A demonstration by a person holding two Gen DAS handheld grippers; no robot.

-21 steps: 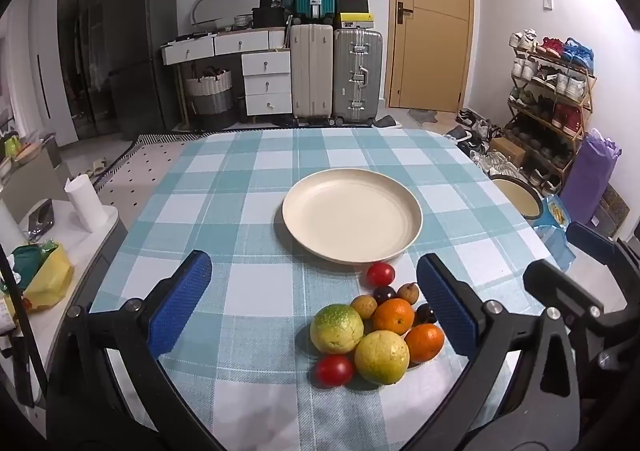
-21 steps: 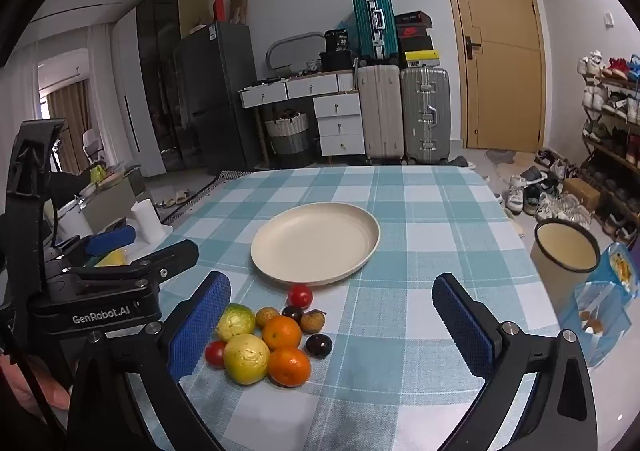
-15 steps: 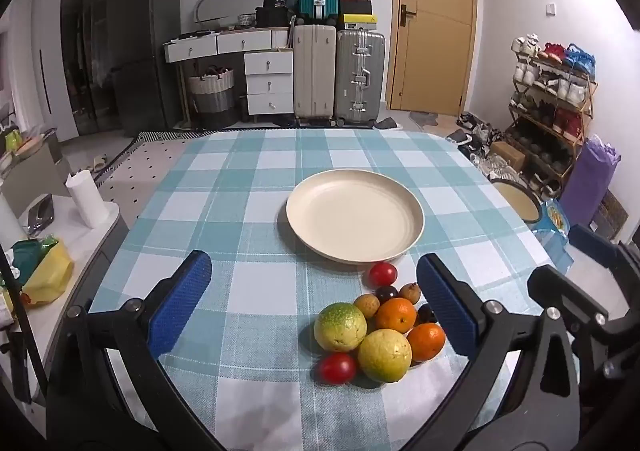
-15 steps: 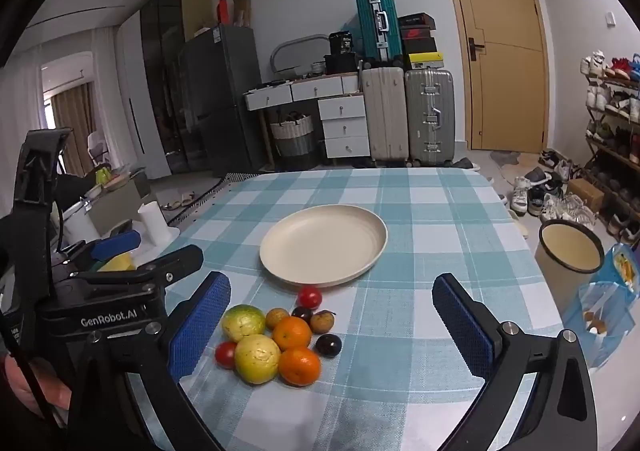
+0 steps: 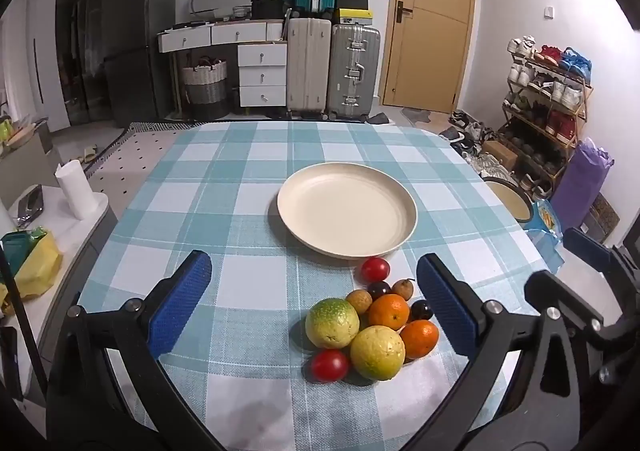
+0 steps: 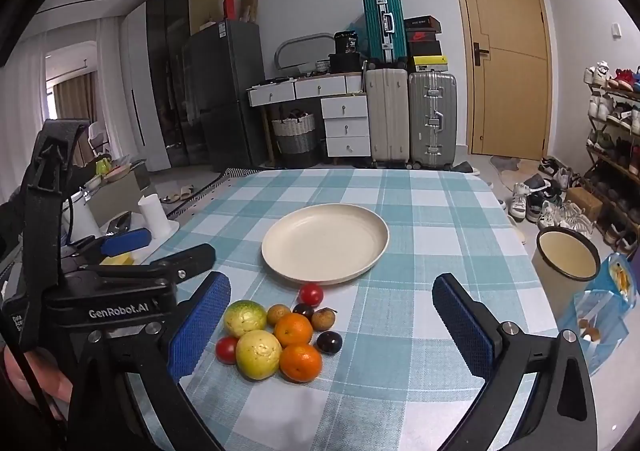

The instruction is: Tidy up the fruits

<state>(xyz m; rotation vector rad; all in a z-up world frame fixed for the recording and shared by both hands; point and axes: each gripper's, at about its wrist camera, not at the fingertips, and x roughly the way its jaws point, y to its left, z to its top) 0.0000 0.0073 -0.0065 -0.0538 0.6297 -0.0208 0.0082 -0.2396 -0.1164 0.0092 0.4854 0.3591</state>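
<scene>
Two tools hang wide open above the checked desk (image 5: pixel 224 187), neither one holding anything. The fruit pile (image 5: pixel 374 323) lies on the cloth ahead of and below both, short of the empty cream plate (image 5: pixel 347 210), which sits just beyond it with a red tomato (image 5: pixel 375 269) almost at its near rim.

For the left tool (image 5: pixel 312 303) the pile lies toward its right finger, with the oranges just inside that blue pad and the green-yellow fruit (image 5: pixel 332 323) nearest the middle of its gap. For the right tool (image 6: pixel 332 315) the pile lies toward its left finger, the yellow fruit (image 6: pixel 258 353) and a second tomato (image 6: pixel 226 349) close by that pad.

Neither tool looks clearly nearer; each would have to shift inward to centre on a fruit. These fruits are round, so no long axis matters.
</scene>
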